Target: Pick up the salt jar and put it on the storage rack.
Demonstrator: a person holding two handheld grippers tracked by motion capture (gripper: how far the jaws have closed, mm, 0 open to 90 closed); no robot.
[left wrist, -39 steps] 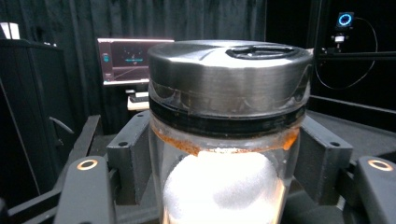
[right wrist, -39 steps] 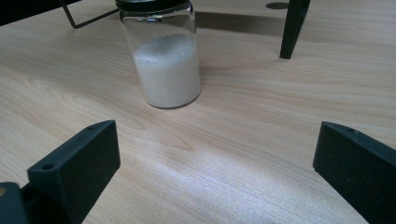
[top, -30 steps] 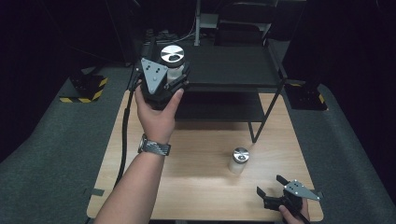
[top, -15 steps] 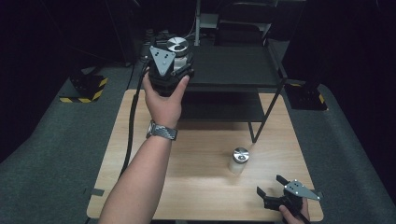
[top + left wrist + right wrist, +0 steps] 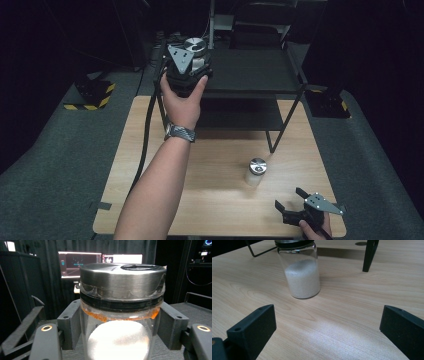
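Black tongs (image 5: 300, 204), grey three-cornered plate, grey wristwatch (image 5: 180, 133).
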